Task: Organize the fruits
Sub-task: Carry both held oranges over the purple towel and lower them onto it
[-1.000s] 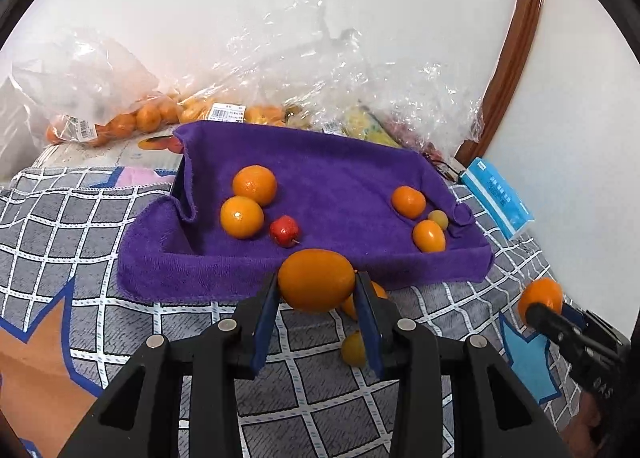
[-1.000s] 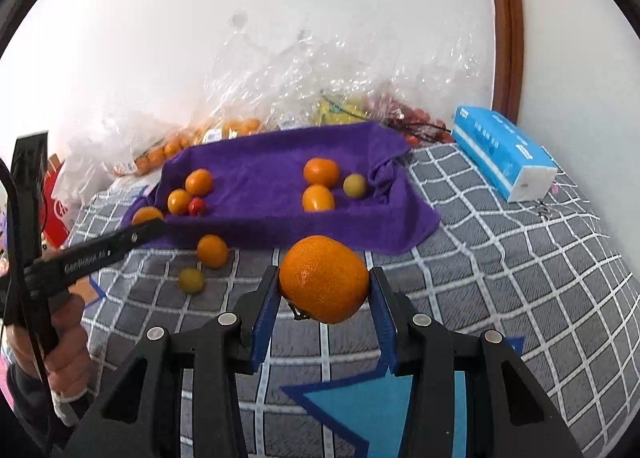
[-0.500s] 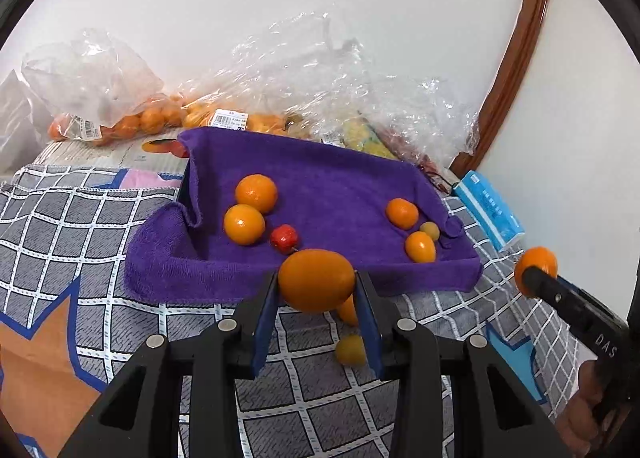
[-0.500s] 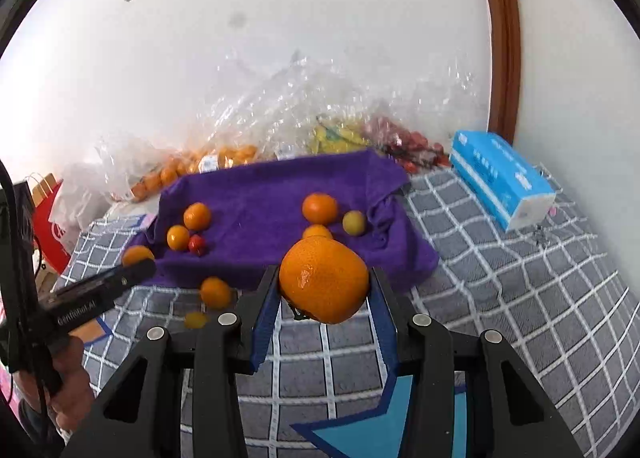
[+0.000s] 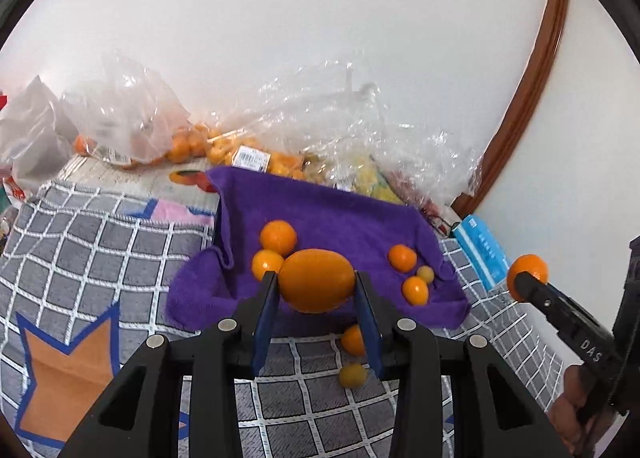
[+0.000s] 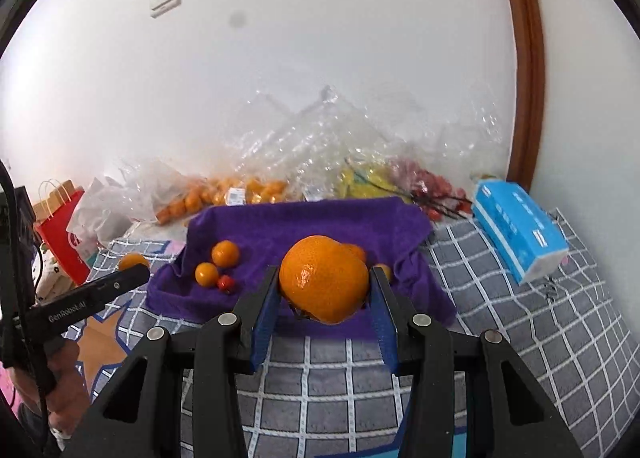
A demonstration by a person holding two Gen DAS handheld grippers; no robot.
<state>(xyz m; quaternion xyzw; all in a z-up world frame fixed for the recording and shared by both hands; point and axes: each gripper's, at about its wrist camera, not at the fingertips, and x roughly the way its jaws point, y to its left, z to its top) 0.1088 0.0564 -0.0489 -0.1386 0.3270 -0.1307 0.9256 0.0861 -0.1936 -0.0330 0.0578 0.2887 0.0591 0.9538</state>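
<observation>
My left gripper (image 5: 316, 290) is shut on a smooth oval orange fruit (image 5: 316, 280), held up in front of the purple towel (image 5: 340, 217). My right gripper (image 6: 324, 290) is shut on a bumpy mandarin (image 6: 324, 278), also above the towel's near edge. On the towel's left lie two oranges (image 6: 225, 254) and a small red fruit (image 6: 225, 282); on its right lie two oranges (image 5: 402, 258) and a small yellow fruit (image 5: 425, 274). An orange (image 5: 353, 340) and a yellow fruit (image 5: 352, 375) rest on the checked cover in front of the towel.
Clear plastic bags (image 5: 132, 129) of oranges and other fruit line the wall behind the towel. A blue tissue pack (image 6: 520, 230) lies at the right, and a red paper bag (image 6: 60, 230) stands at the far left. A hand (image 6: 64, 374) holds the other gripper.
Both grippers have risen with their fruit still held, so the towel and the loose fruit sit lower and farther in each view. The red fruit is now hidden behind the left gripper's fruit.
</observation>
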